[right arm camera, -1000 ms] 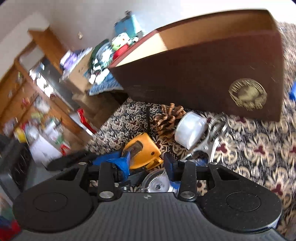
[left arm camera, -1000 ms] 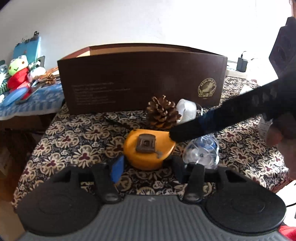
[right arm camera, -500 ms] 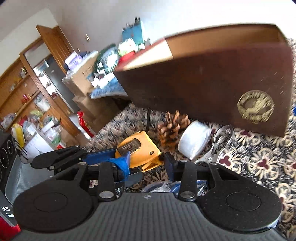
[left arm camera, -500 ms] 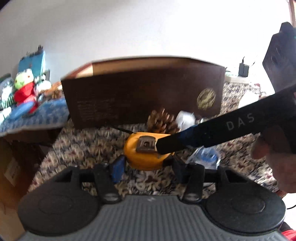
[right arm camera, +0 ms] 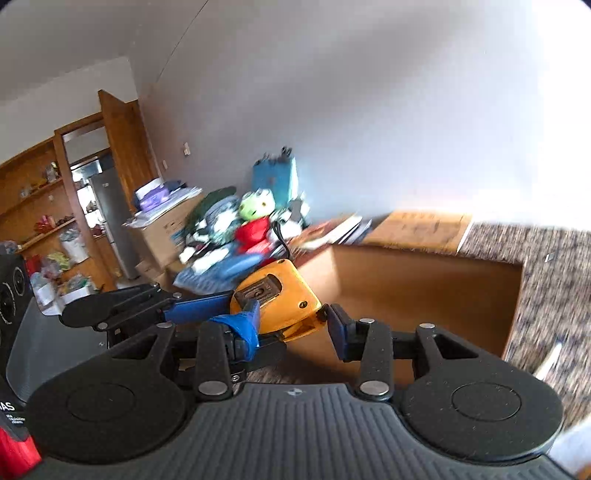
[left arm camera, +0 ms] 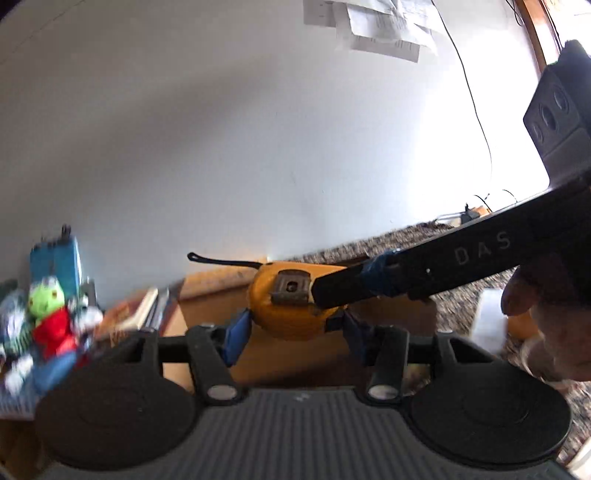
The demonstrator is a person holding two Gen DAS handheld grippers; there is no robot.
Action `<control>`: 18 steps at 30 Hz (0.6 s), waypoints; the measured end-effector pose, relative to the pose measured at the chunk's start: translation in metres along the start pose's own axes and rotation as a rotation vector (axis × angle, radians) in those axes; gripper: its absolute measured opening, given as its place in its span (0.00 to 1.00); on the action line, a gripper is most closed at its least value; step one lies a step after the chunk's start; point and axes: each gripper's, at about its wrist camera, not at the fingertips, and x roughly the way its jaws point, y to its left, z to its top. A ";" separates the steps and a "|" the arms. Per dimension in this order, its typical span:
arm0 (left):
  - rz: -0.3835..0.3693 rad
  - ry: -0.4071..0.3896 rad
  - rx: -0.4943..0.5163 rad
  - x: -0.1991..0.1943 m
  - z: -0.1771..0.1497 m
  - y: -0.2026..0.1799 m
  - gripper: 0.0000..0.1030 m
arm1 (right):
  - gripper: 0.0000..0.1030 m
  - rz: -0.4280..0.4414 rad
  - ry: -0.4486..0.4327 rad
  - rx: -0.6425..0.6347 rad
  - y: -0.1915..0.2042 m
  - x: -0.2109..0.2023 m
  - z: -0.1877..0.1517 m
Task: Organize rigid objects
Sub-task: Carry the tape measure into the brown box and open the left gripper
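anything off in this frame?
Yes: both claws grip one yellow tape measure at once. Left claw clamps its sides while the right claw pinches it from the other side, holding it in the air above the open brown box.

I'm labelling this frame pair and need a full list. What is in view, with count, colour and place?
tape measure: 1, yellow, held up over the open box by both hand-held grippers
box: 1, brown cardboard, open, below the tape measure
tablecloth: 1, dark floral, under the box
plush toy: 1, green and red, on the pile at left
books: a few, behind the box
papers: several, white, on the wall
left hand-held gripper: 1, black with blue pads, clamped on the tape measure
right hand-held gripper: 1, black with blue pads, gripping the tape measure
hand: 1, at right edge
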 end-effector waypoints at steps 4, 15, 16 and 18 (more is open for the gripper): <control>-0.031 0.039 -0.030 0.046 0.025 0.022 0.50 | 0.23 -0.059 0.025 -0.005 -0.021 0.037 0.028; -0.024 0.335 -0.080 0.187 0.003 0.076 0.50 | 0.22 -0.110 0.292 0.084 -0.097 0.164 0.031; -0.022 0.359 -0.094 0.195 0.000 0.081 0.50 | 0.22 -0.105 0.316 0.111 -0.103 0.176 0.030; -0.013 0.388 -0.110 0.204 -0.005 0.092 0.50 | 0.22 -0.092 0.346 0.136 -0.108 0.188 0.031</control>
